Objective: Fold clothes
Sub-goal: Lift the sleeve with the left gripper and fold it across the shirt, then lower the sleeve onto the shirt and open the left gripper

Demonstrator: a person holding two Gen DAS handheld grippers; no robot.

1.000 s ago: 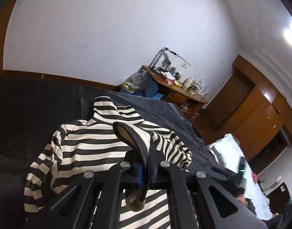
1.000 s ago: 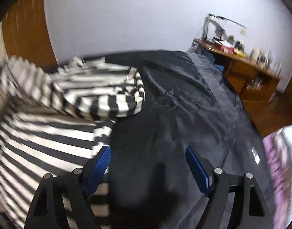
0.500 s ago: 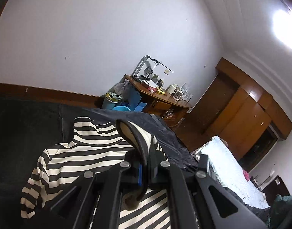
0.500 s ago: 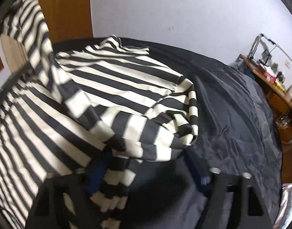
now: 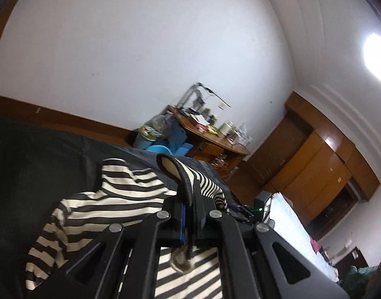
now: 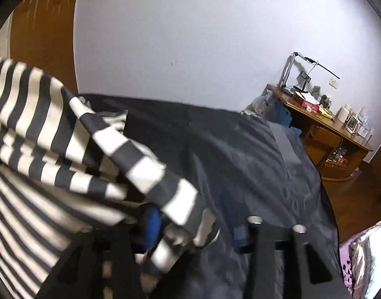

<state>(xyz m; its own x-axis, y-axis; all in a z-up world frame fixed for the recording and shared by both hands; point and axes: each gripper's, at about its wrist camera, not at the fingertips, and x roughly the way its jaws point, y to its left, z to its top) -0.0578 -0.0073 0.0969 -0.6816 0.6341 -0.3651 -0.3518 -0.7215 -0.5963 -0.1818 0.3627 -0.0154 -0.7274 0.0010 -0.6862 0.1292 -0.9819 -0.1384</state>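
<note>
**Striped Top Held by Left Claw over Dark Sheet**

Left claw (image 5: 189, 214): jaws together, clamped on a dark-edged fold of the top (image 5: 110, 206). The pinched fold rises above the jaws as an arched edge, and a short tail of cloth hangs below them. The rest of the black-and-cream striped top drapes down and to the left of the claw, lying bunched on the sheet (image 5: 41, 154).

Right claw (image 6: 195, 229): jaws apart. The left blue pad (image 6: 151, 226) is partly covered by striped cloth; the right pad (image 6: 240, 235) stands clear over the sheet (image 6: 240, 154). A sleeve or edge of the top (image 6: 65, 149) crosses in front of the left pad and hangs between the jaws. The view is blurred here, so it is not possible to tell whether the cloth touches the pad.

Location of the top: on the left part of the dark sheet in the right wrist view, with one portion lifted high at the left edge of that view.

Surroundings: a white wall (image 5: 140, 49) stands behind the sheet. A wooden desk (image 6: 327, 129) with small items sits at the far right, near a wooden wardrobe (image 5: 315, 169). A patterned bedcover (image 6: 365, 249) shows at the lower right.
</note>
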